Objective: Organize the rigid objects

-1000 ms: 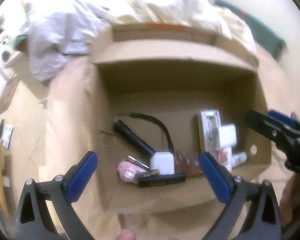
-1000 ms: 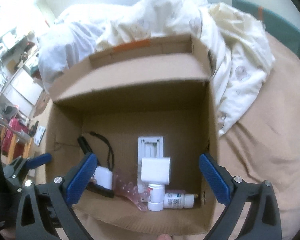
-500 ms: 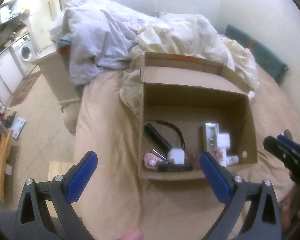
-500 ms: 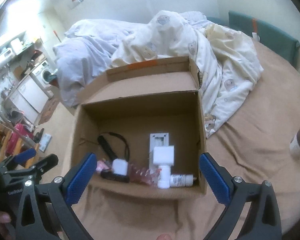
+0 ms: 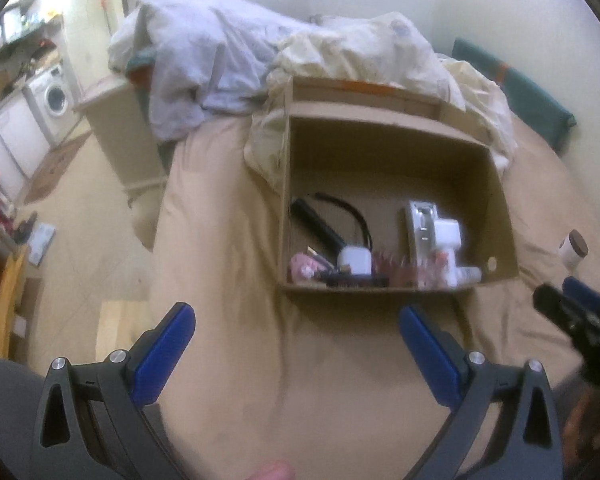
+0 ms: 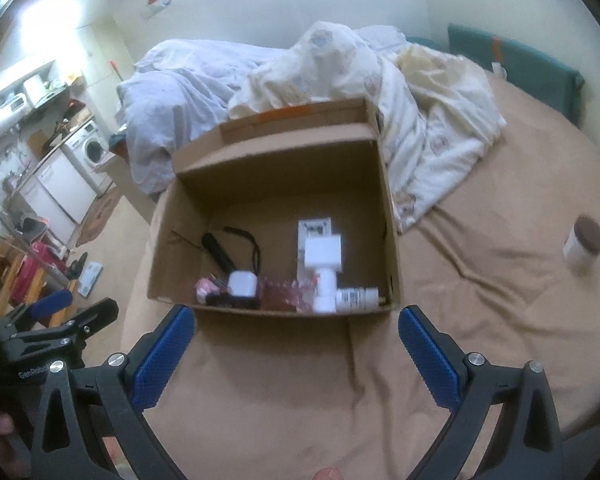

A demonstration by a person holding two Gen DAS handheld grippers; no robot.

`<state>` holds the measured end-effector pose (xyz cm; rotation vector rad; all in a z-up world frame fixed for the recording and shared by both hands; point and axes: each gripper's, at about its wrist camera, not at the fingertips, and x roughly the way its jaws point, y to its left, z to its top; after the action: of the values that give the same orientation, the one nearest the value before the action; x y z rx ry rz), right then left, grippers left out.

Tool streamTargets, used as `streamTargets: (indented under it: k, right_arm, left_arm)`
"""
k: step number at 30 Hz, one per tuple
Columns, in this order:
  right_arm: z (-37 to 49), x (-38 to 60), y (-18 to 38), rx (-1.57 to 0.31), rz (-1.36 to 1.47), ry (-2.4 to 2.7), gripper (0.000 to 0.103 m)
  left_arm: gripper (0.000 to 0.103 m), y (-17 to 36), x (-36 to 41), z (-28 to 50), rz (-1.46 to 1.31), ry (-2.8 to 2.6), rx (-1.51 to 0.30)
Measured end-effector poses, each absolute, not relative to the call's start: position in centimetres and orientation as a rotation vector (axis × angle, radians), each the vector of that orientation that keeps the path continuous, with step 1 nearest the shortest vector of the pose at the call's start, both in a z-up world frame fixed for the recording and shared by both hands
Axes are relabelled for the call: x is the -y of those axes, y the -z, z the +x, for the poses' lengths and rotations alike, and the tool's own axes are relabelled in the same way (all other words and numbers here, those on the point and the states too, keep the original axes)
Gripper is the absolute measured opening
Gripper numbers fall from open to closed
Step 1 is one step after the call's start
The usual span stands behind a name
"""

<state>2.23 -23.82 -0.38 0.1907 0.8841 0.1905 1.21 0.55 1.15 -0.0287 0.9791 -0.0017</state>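
Note:
An open cardboard box (image 5: 500,208) (image 6: 388,216) sits on the tan bed sheet. Inside lie a black flashlight with a strap (image 5: 316,224) (image 6: 218,254), a white cube (image 5: 354,260) (image 6: 242,284), a pink item (image 5: 302,270) (image 6: 206,288), a white carton (image 5: 420,224) (image 6: 314,232), a white block (image 6: 324,252) and a small white bottle (image 6: 356,298). A white jar with a brown lid (image 6: 584,242) (image 5: 574,248) stands on the sheet to the right of the box. My left gripper (image 5: 296,344) and my right gripper (image 6: 296,344) hover in front of the box, both open and empty.
Rumpled white and cream bedding (image 6: 340,68) is piled behind the box. A teal cushion (image 6: 516,64) leans at the back right. The bed's left edge drops to a floor with a washing machine (image 5: 56,98) and a yellow chair (image 5: 4,292).
Both grippers have pulled back and up from the box, which now looks smaller and farther. The jar on the sheet has come into view. Both grippers stay open.

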Motion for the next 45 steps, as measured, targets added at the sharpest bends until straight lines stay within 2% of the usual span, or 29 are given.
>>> streamTargets:
  k: [17, 45]
  right_arm:
    - [3.0, 21.8, 1.6, -0.878, 0.070, -0.158, 0.103]
    - [3.1, 22.1, 1.8, -0.904, 0.082, -0.154, 0.103]
  left_arm:
    - [0.102, 0.5, -1.0, 2.0, -0.051, -0.036, -1.031]
    - [0.102, 0.4, -0.6, 1.6, -0.025, -0.020, -1.023]
